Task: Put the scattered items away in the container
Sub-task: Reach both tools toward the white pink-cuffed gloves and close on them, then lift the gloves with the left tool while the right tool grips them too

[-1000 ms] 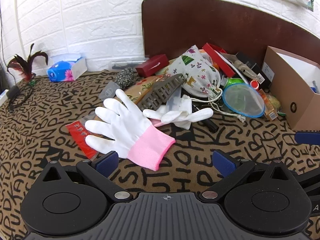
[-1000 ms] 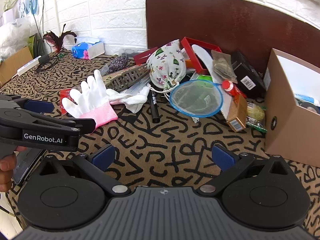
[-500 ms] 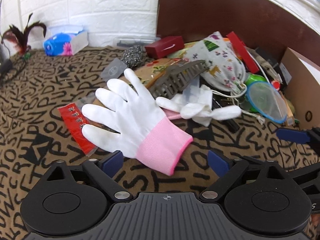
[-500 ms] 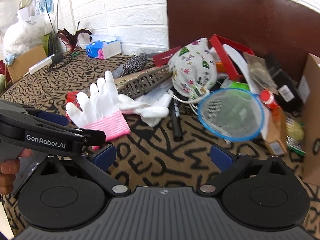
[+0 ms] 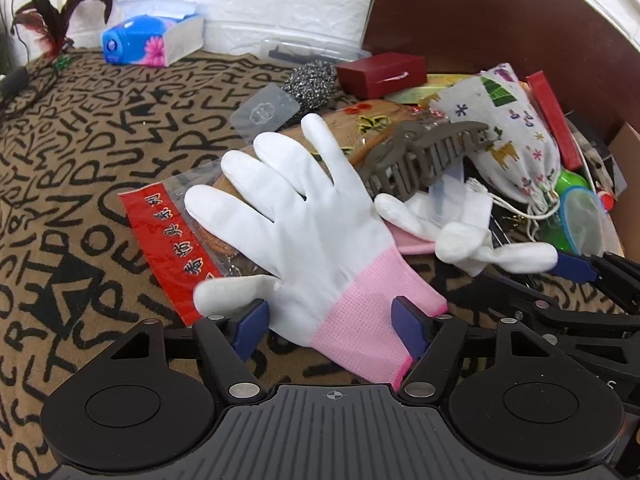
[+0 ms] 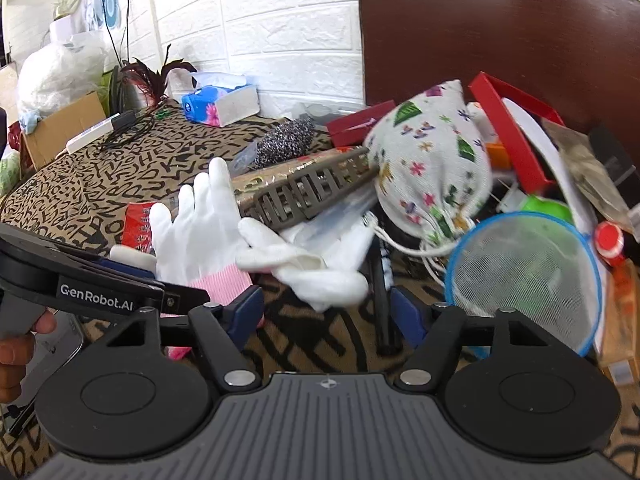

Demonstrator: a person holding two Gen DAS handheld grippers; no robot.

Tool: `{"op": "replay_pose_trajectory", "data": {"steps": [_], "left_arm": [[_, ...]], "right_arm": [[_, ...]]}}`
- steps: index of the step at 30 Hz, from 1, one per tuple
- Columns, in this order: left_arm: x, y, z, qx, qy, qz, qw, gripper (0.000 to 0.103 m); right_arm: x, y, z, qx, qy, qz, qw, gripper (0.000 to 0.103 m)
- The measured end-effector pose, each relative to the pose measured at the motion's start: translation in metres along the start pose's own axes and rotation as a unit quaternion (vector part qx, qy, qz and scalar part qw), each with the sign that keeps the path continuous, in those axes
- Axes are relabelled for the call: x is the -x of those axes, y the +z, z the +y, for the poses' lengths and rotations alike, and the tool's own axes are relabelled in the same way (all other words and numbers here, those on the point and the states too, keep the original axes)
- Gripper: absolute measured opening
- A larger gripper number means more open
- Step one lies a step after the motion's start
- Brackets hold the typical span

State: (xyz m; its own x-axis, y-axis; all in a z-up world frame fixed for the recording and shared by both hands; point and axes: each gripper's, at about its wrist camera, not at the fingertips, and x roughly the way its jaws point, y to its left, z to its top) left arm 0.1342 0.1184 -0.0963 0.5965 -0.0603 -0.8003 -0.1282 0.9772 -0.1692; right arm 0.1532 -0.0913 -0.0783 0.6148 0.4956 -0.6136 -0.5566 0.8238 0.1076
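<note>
A white glove with a pink cuff [image 5: 320,240] lies flat on the letter-print cloth. My left gripper [image 5: 330,326] straddles its cuff; the jaws are closing, and the pads do not visibly squeeze it. A second, crumpled white glove [image 6: 316,272] lies just to its right. My right gripper [image 6: 326,312] hovers close before this glove with its jaws closing, and only cloth shows between its fingertips. A black marker [image 6: 380,304] lies by the right finger. A corner of the cardboard box [image 5: 626,140] shows at the far right.
A taupe hair claw [image 5: 428,160], a printed drawstring pouch [image 5: 516,136], a blue-rimmed strainer [image 6: 524,276], red boxes and packets crowd the area behind the gloves. A red packet [image 5: 168,236] lies under the flat glove. A tissue pack [image 5: 152,40] stands by the wall.
Both grippers have moved forward and down toward the gloves while their jaws narrowed. The left one now straddles the pink cuff; the right one is close to the crumpled glove.
</note>
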Motion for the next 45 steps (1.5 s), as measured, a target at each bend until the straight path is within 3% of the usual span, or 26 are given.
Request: {"op": "replay_pose_trajectory", "data": {"steps": [2,3,4,5,6,8,9,13,22,26,31,32,33,34,36,38,39,45], "left_arm": [[-0.003,0.003,-0.001,-0.006,0.004,-0.003,1.0,0.072],[-0.004,0.004,-0.001,-0.009,0.007,-0.005,0.9999,0.064],[-0.004,0.006,-0.002,-0.011,0.011,-0.006,0.9999,0.046],[-0.005,0.007,-0.003,-0.014,0.018,-0.008,0.9997,0.037],[-0.006,0.008,-0.003,-0.016,0.025,-0.009,0.9995,0.02],[-0.006,0.009,-0.001,-0.014,0.026,-0.009,0.9995,0.01],[-0.005,0.009,-0.001,-0.012,0.022,-0.008,0.9997,0.004],[0.006,0.002,-0.01,-0.035,0.0,-0.008,0.9994,0.001],[0.042,-0.034,-0.052,-0.093,-0.097,0.013,0.9909,0.001],[0.056,-0.049,-0.075,-0.123,-0.139,0.019,0.9824,0.001],[0.062,-0.077,-0.11,-0.175,-0.17,0.048,0.9685,0.003],[0.061,-0.083,-0.116,-0.184,-0.171,0.052,0.9665,0.005],[0.06,-0.088,-0.121,-0.192,-0.165,0.053,0.9658,0.023],[0.059,-0.091,-0.125,-0.199,-0.158,0.051,0.9657,0.033],[0.057,-0.095,-0.13,-0.209,-0.151,0.051,0.965,0.045],[0.056,-0.096,-0.131,-0.21,-0.161,0.058,0.9627,0.058],[0.056,-0.096,-0.131,-0.209,-0.165,0.059,0.9622,0.064],[0.046,-0.093,-0.137,-0.207,-0.149,0.06,0.9651,0.064]], "right_arm": [[-0.006,0.002,0.0,-0.001,0.001,0.002,1.0,0.069],[-0.008,0.003,0.0,-0.002,0.002,0.001,1.0,0.066],[-0.009,0.004,0.001,0.0,0.005,0.0,1.0,0.057],[-0.011,0.005,0.001,0.004,0.011,0.001,1.0,0.041],[-0.013,0.006,0.001,0.005,0.018,0.006,1.0,0.033],[-0.013,0.005,0.001,0.003,0.03,0.015,0.999,0.018],[-0.012,0.005,0.002,0.004,0.032,0.018,0.999,0.016],[0.007,0.001,0.003,0.009,0.041,0.015,0.999,0.01],[0.098,-0.026,-0.023,-0.018,0.042,-0.001,0.999,0.009],[0.145,-0.05,-0.041,-0.039,0.012,0.0,0.999,0.009],[0.187,-0.096,-0.06,-0.079,-0.014,0.032,0.996,0.01],[0.191,-0.104,-0.062,-0.082,-0.019,0.04,0.996,0.01],[0.194,-0.111,-0.063,-0.084,-0.028,0.045,0.995,0.012],[0.195,-0.118,-0.064,-0.086,-0.037,0.05,0.994,0.017],[0.194,-0.128,-0.064,-0.088,-0.05,0.057,0.993,0.031],[0.191,-0.131,-0.061,-0.081,-0.055,0.054,0.994,0.055],[0.189,-0.13,-0.059,-0.075,-0.055,0.05,0.994,0.056],[0.168,-0.117,-0.056,-0.039,-0.055,0.041,0.997,0.06]]}}
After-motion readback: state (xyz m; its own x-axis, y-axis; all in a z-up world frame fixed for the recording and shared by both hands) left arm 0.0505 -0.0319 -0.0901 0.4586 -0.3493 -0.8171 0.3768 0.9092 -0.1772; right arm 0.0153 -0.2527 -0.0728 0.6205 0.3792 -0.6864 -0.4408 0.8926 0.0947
